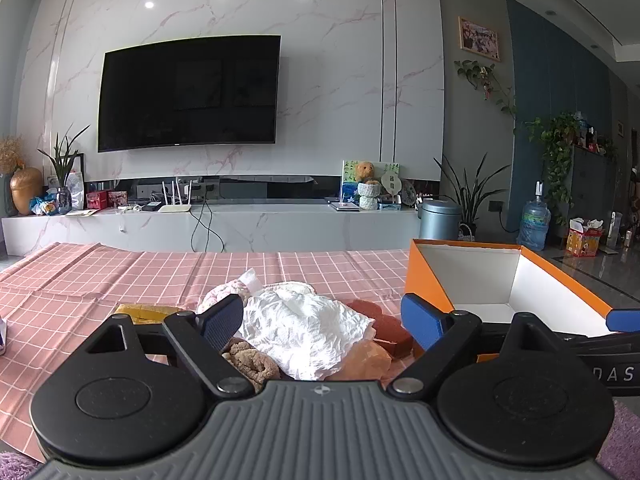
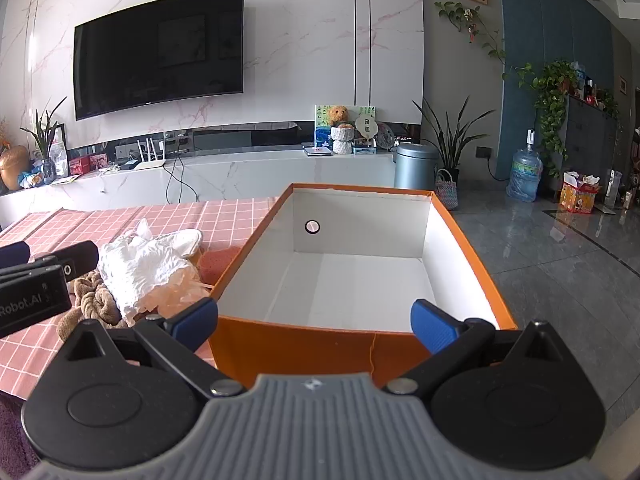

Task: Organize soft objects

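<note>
Two hand-held grippers are out over the desk (image 1: pixel 80 280), which is covered in a pink checked cloth. The left hand-held gripper (image 1: pixel 320 316) has its blue-padded fingers spread wide and grips nothing; the pile of soft things lies between and just beyond them. The right hand-held gripper (image 2: pixel 316 322) is also spread wide and holds nothing, with its fingers on either side of the near wall of the box.

There is one box (image 2: pixel 472 248), orange outside and white inside, open at the top, standing at the right end of the desk just beside the pile. Nothing lies on the part of its floor that I can see.

In the pile I count one crumpled white cloth (image 1: pixel 304 324) on top, one brown fuzzy towel (image 1: pixel 252 364) bunched up at the near side, one pale pink fluffy piece (image 1: pixel 224 294) behind the left finger, one thin peach-coloured plastic bag (image 1: pixel 368 356) under the white cloth, one reddish-brown sponge (image 1: pixel 388 328) nearest the box, and one yellow block (image 1: pixel 140 312) to the left. They all touch or overlap in a loose heap.
</note>
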Motion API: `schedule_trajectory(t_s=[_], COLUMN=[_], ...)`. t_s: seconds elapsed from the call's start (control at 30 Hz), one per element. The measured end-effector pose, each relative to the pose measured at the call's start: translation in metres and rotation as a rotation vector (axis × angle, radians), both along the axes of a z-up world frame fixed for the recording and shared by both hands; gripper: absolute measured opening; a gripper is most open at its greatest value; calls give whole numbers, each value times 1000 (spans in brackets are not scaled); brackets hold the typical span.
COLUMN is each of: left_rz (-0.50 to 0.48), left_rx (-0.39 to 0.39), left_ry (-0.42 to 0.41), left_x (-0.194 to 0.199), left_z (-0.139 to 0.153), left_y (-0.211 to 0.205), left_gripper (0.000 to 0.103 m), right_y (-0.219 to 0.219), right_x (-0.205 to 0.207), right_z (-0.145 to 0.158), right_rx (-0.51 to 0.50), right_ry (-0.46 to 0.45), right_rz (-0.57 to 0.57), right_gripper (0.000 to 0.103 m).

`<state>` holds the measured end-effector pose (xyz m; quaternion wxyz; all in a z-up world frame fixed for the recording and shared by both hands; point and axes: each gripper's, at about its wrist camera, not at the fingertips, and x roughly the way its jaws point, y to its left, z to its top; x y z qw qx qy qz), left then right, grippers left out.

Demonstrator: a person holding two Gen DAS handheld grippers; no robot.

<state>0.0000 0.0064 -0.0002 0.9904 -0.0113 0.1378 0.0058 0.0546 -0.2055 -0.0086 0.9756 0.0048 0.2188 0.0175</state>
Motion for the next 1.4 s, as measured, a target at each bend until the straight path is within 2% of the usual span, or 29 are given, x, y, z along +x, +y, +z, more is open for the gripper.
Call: schedule_trajectory(t_s=[0.87, 1.2, 1.4], left_rz=[1, 2, -3], left_rx=[5, 28, 16], left_ry=[7, 47, 52], left_x=[-1, 0, 0], left_z=[-3, -3, -4], left_y=[-9, -10, -10], left_gripper=[101, 101, 101], right_y=[2, 2, 2], right_x=[0, -1, -1], right_z=[3, 2, 2], right_rx=[1, 1, 1], right_ry=[27, 28, 31], right_rz=[27, 25, 24], right_gripper=[101, 101, 101])
